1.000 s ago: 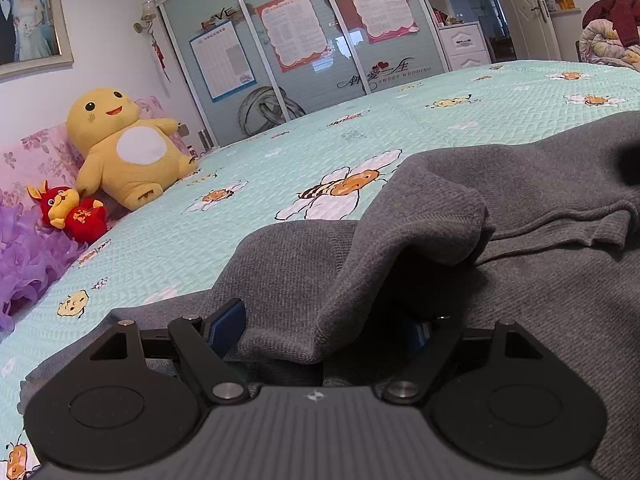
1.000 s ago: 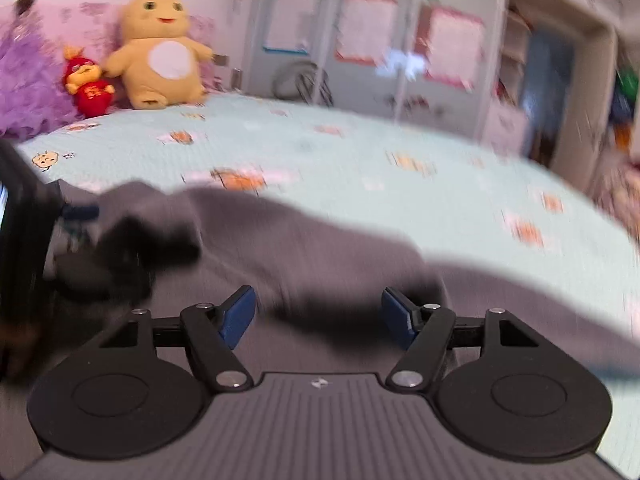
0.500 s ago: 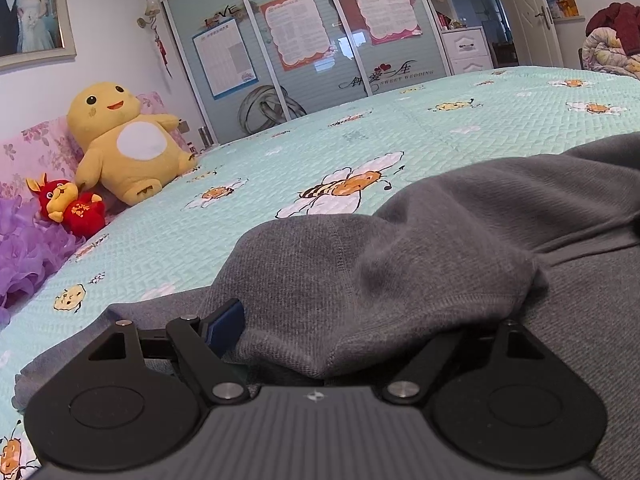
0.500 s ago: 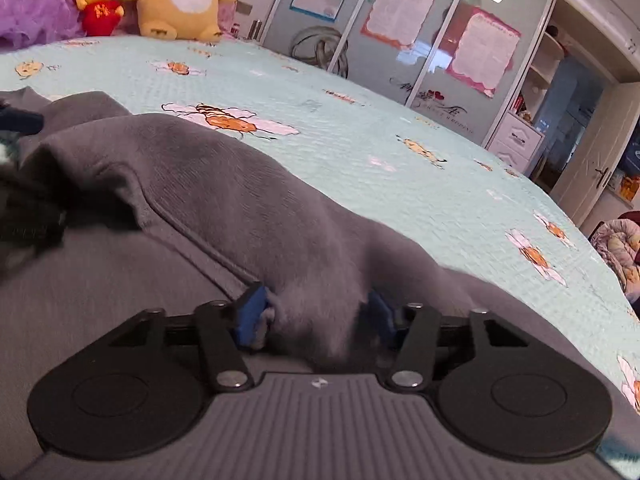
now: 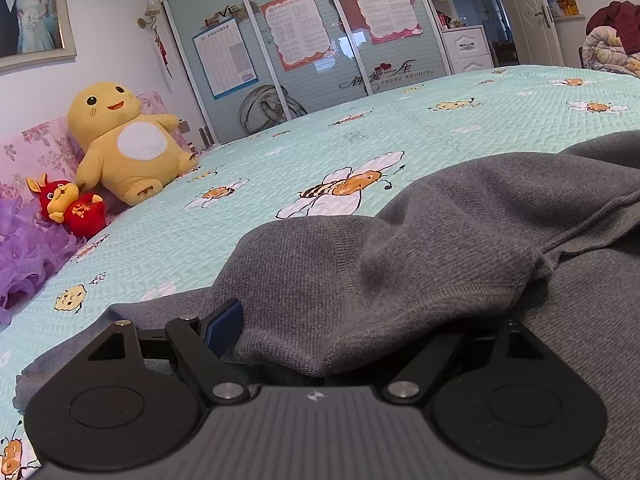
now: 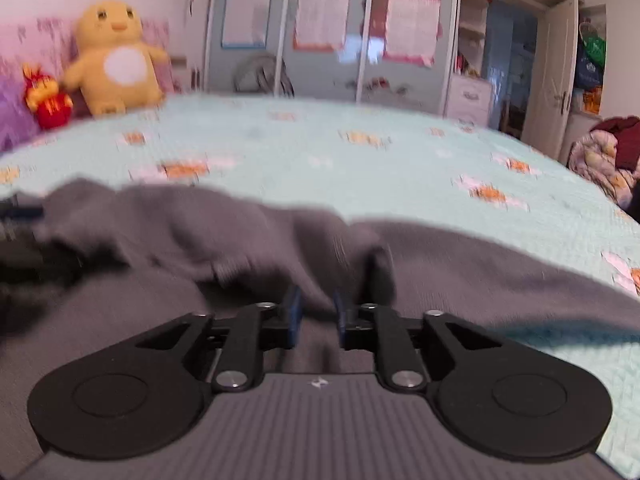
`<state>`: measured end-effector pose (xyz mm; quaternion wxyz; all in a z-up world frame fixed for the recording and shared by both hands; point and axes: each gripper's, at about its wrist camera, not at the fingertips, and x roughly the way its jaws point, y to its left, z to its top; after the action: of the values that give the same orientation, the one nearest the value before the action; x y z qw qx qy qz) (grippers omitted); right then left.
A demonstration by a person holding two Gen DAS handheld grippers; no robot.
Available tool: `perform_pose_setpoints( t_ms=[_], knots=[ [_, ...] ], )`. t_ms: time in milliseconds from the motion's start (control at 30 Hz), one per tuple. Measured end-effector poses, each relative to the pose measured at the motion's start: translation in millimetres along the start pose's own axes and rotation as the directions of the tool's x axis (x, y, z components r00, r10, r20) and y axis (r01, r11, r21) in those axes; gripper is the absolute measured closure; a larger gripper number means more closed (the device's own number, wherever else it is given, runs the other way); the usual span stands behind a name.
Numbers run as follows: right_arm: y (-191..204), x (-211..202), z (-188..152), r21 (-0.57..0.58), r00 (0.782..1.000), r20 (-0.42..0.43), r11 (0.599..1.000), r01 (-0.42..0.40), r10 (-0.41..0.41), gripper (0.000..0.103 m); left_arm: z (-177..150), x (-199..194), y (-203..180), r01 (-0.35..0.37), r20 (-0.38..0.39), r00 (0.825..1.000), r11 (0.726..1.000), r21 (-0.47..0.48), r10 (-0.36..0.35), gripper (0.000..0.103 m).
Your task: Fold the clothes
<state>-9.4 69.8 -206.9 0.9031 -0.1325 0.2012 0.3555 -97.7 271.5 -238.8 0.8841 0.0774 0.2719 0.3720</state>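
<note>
Although the right-wrist view was smeared by blur, it showed the right gripper (image 6: 316, 316) nearest the lens, its jaws closing with a bunched ridge of the grey garment (image 6: 248, 240) between the blue pads (image 6: 295, 312); whether they already pinched the cloth firmly could not be told. In the left-wrist view the left gripper (image 5: 332, 332) stood wide open with a thick fold of the same grey garment (image 5: 400, 256) draped over and between its fingers; the left blue pad (image 5: 224, 324) showed beside the cloth, the right one was buried under it.

The garment lay spread on the near part of the bed (image 5: 360, 132), on its green bee-print cover. It looked like soft, fairly thick knit: limp, light, not slippery, likely to sag and drag behind any lifted point. A stitched hem or seam seemed the surest place to take hold, gathering both layers.

The sharp left view alone showed the knit's rib and a seam line; the right view alone showed the cloth's long edge running off toward the right. Farther back both showed a yellow plush toy (image 5: 124, 144), a small red toy (image 5: 72, 208) and the wardrobe doors (image 5: 312, 40).
</note>
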Motion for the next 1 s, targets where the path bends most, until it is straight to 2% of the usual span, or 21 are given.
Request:
perform_pose_setpoints(
  t_ms=[67, 167, 233, 267, 300, 367, 400, 600, 700, 800, 1000],
  knots=[
    [11.4, 16.0, 4.3, -0.067, 0.999, -0.039, 0.998, -0.001, -0.001, 0.047, 0.3, 0.1, 0.0, -0.001, 0.0, 1.0, 1.0, 0.001, 0.001, 0.019],
    [28.9, 31.8, -1.2, -0.176, 0.998, -0.066, 0.984, -0.011, -0.001, 0.046, 0.7, 0.6, 1.2, -0.001, 0.0, 1.0, 1.0, 0.001, 0.001, 0.019],
    [38.2, 41.1, -3.7, -0.233, 0.997, -0.079, 0.972, -0.017, -0.001, 0.049, 0.5, 0.7, 1.3, 0.0, 0.001, 1.0, 1.0, 0.0, 0.0, 0.019],
    [38.9, 44.1, -1.8, -0.239, 0.997, -0.075, 0.971, -0.016, -0.002, 0.053, 0.4, 0.7, 1.4, 0.0, 0.001, 1.0, 1.0, -0.001, 0.0, 0.019],
    [38.1, 46.6, 2.0, -0.234, 0.998, -0.07, 0.972, -0.012, -0.004, 0.072, 0.0, 0.5, 1.6, 0.001, 0.002, 1.0, 1.0, -0.002, -0.001, 0.019],
    [33.8, 54.8, 13.8, -0.21, 0.998, -0.055, 0.978, 0.015, -0.027, 0.087, -0.5, 0.4, 1.9, 0.003, 0.003, 1.0, 1.0, -0.005, -0.003, 0.019],
    [30.3, 59.5, 20.5, -0.197, 0.998, -0.043, 0.98, 0.026, -0.036, 0.09, -0.8, 0.5, 2.1, 0.004, 0.005, 1.0, 1.0, -0.007, -0.004, 0.019],
    [9.8, 95.0, 55.5, -0.091, 0.996, -0.022, 0.993, 0.079, -0.081, 0.09, 0.2, 1.0, 3.9, 0.012, 0.007, 1.0, 1.0, -0.017, -0.012, 0.019],
    [7.5, 109.5, 50.2, -0.036, 0.996, -0.052, 0.997, 0.066, -0.067, 0.09, 0.6, 0.4, 4.1, 0.013, 0.009, 1.0, 1.0, -0.018, -0.012, 0.019],
    [13.6, 112.6, 33.2, -0.058, 0.996, -0.073, 0.997, 0.056, -0.06, 0.091, 1.1, -0.4, 3.0, 0.008, 0.013, 1.0, 1.0, -0.015, -0.008, 0.018],
    [6.8, 118.1, 46.3, -0.038, 0.996, -0.081, 0.998, 0.044, -0.047, 0.093, 1.9, -1.3, 2.1, -0.004, 0.02, 1.0, 1.0, -0.009, 0.004, 0.017]
  ],
)
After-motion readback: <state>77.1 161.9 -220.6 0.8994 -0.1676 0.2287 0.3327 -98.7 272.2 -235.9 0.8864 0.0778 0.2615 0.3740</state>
